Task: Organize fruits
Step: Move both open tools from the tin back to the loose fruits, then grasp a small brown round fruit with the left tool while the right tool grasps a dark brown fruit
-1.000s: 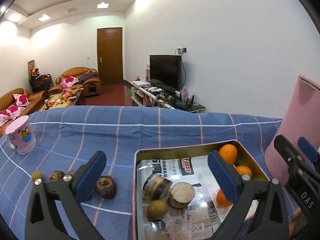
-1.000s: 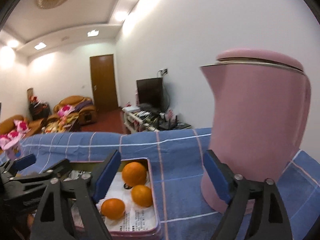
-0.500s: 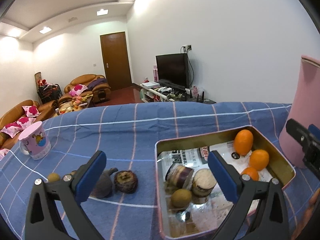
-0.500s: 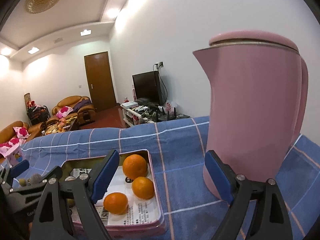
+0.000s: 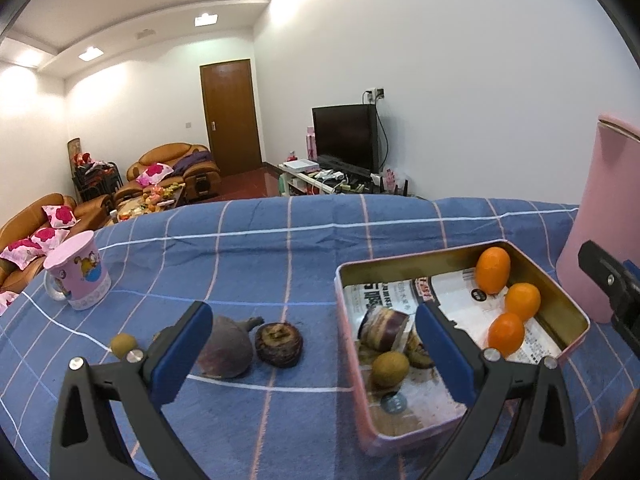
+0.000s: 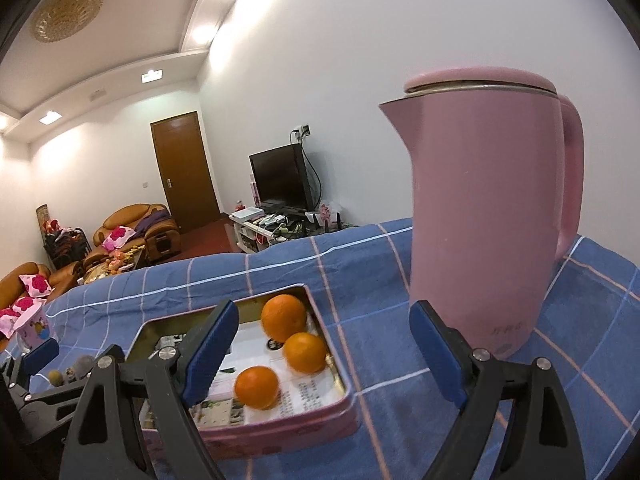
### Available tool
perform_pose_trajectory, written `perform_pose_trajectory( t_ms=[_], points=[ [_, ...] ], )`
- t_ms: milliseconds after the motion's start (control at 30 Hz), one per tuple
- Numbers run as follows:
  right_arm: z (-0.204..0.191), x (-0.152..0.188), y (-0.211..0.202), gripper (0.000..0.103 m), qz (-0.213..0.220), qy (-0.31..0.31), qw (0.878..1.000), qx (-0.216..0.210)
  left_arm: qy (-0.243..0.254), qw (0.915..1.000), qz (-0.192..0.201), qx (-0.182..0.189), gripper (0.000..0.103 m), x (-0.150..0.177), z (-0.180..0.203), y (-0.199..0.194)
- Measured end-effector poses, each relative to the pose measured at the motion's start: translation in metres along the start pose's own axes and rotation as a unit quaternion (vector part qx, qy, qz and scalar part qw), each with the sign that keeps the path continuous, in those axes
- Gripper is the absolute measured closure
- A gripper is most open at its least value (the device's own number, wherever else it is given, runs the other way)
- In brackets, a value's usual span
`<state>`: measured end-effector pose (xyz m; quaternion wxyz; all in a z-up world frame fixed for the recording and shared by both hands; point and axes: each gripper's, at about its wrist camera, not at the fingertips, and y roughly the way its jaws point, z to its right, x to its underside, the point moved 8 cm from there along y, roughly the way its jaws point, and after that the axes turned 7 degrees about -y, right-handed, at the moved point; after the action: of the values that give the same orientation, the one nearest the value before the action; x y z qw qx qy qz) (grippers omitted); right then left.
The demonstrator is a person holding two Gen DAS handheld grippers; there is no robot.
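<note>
- Right now three oranges (image 5: 506,307) lie together at the right end of the pink tin (image 5: 576,314), in the right half of the left wrist frame; the tin is lined with newspaper (image 5: 452,288).
- At the tin's left end sit a cut dark fruit (image 5: 383,323) and a small brown round fruit (image 5: 390,364), close together.
- Left of the tin, on the blue checked cloth (image 5: 256,248) over the tabletop, a purple mangosteen (image 5: 226,346) touches a browner opened one (image 5: 279,339); another small brown fruit (image 5: 122,344) lies further left, apart from them.
- The left gripper (image 5: 308,354) fills the bottom of its frame with jaws wide apart, holding nothing; one blue pad shows in front of the purple mangosteen, the other over the tin's left part.
- The right gripper (image 6: 324,354) also has its jaws spread and bare, its left pad in front of the tin (image 6: 320,428), its right pad in front of the base of the pink kettle (image 6: 488,208).
- The kettle stands upright just right of the tin.
- A pink cartoon mug (image 5: 78,276) stands at the left of the left wrist frame, well apart from the fruit.
</note>
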<state>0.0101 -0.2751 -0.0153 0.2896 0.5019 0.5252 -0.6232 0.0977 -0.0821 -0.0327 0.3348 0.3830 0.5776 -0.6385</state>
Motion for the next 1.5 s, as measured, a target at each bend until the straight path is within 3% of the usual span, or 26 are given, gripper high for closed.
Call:
perform_pose_trajectory(
  t_ms=[467,1000,1067,1200,1267,1333,1400,1500],
  points=[
    [-0.058,0.008,-0.01,0.015,-0.007,-0.015,1.0,-0.022,-0.001,0.9998,-0.017,-0.006,0.0,0.005,-0.049,0.001],
    [-0.164,0.023,-0.002,0.015,-0.038,-0.084,0.992,-0.09,-0.012,0.9943,-0.095,-0.047,0.0,0.013,-0.171,0.035],
    [-0.176,0.026,0.002,0.02,-0.048,-0.091,0.99,-0.1,-0.012,0.9923,-0.117,-0.039,0.0,0.018,-0.18,0.042],
    [-0.201,0.034,0.012,0.04,-0.078,-0.109,0.983,-0.127,-0.001,0.9883,-0.147,-0.04,0.0,0.026,-0.192,0.053],
    [-0.21,0.038,0.016,0.043,-0.089,-0.114,0.979,-0.142,0.004,0.9871,-0.156,-0.036,0.0,0.028,-0.195,0.057],
    [-0.222,0.041,0.016,0.043,-0.094,-0.116,0.977,-0.154,0.0,0.986,-0.165,-0.027,0.005,0.031,-0.195,0.062],
    [-0.233,0.045,0.017,0.043,-0.103,-0.118,0.974,-0.164,-0.002,0.9834,-0.181,-0.017,0.021,0.035,-0.194,0.066],
    [-0.247,0.05,0.02,0.043,-0.119,-0.122,0.969,-0.178,-0.009,0.9789,-0.204,-0.006,0.028,0.039,-0.194,0.074]
  ],
)
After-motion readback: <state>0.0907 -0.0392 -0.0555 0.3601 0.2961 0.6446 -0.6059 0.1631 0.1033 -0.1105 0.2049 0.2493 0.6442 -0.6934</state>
